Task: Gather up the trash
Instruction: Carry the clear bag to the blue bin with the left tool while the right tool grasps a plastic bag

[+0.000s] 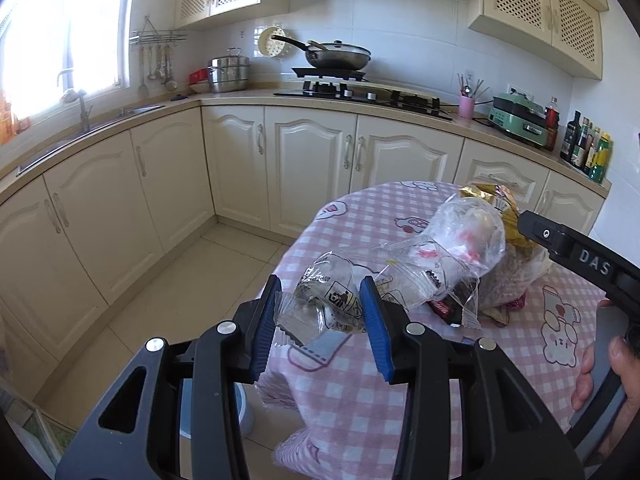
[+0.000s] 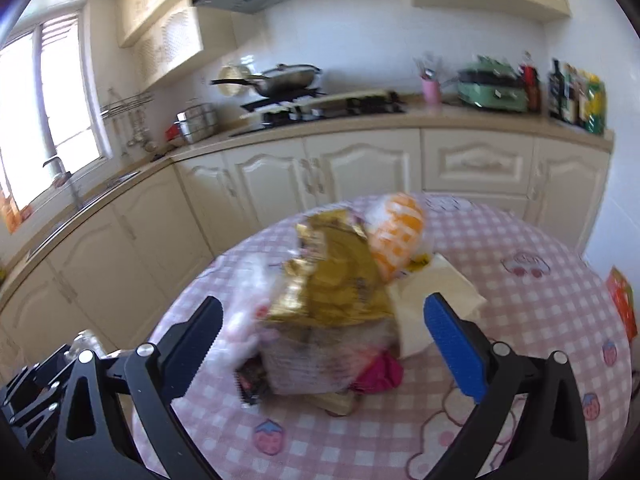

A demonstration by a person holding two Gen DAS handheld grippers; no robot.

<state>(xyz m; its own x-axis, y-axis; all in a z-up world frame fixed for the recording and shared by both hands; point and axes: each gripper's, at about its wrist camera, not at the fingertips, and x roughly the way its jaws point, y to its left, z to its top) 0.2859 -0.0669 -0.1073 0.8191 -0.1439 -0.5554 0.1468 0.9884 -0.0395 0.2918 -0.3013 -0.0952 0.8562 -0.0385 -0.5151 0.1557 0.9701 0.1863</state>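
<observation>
A heap of trash lies on the round table with the pink checked cloth (image 1: 400,380): clear plastic wrappers (image 1: 460,248), a gold foil bag (image 2: 332,276), an orange-and-white bag (image 2: 400,228), a white napkin (image 2: 444,292) and dark and pink scraps. My left gripper (image 1: 320,304) is closed on a crumpled clear printed wrapper (image 1: 328,304) at the table's left edge. My right gripper (image 2: 324,320) is open, its fingers either side of the gold bag and the heap; its body shows in the left wrist view (image 1: 580,256).
A blue-grey bin (image 1: 240,412) stands on the tiled floor below the table's left edge. Cream kitchen cabinets (image 1: 312,168) run behind, with a stove and wok (image 1: 336,56), a sink (image 1: 80,120) and bottles (image 1: 588,148). A red packet (image 2: 622,300) lies at the table's right edge.
</observation>
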